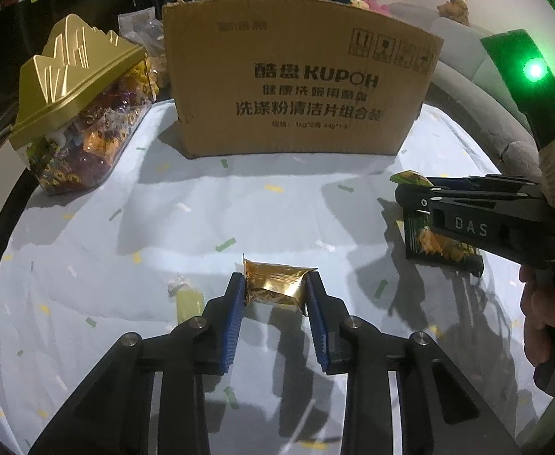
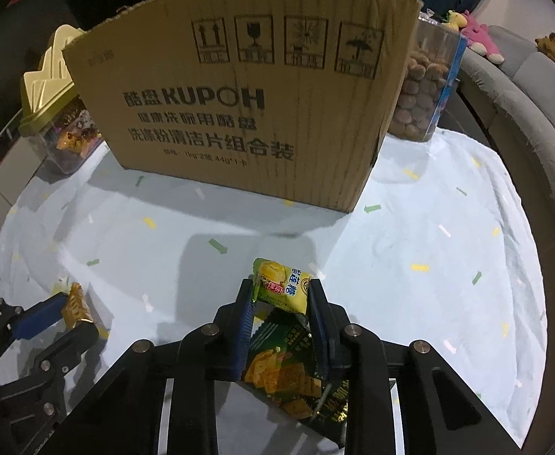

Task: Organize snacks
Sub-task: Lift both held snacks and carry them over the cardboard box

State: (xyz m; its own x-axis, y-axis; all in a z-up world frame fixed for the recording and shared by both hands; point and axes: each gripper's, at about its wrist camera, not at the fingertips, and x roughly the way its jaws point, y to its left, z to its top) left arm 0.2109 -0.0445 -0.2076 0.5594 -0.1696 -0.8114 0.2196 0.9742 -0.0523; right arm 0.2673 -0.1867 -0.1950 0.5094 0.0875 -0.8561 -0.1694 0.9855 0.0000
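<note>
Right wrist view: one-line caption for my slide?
Right gripper pinches a yellow-green durian candy above a dark cracker packet, facing the cardboard box.

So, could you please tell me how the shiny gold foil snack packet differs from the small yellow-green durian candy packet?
The gold foil packet is plain metallic and sits in the left gripper; the durian candy packet is printed with fruit and lettering, held in the right gripper above a dark green cracker packet. Both are small, sealed and clamped.

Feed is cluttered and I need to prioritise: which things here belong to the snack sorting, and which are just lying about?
Job:
- gold-wrapped snack, clamped in left gripper
- yellow-green candy packet, clamped in right gripper
- dark green cracker packet
- small pale-yellow sachet
- cardboard box

Lying about:
- gold-lidded candy container
- plush toys
</note>
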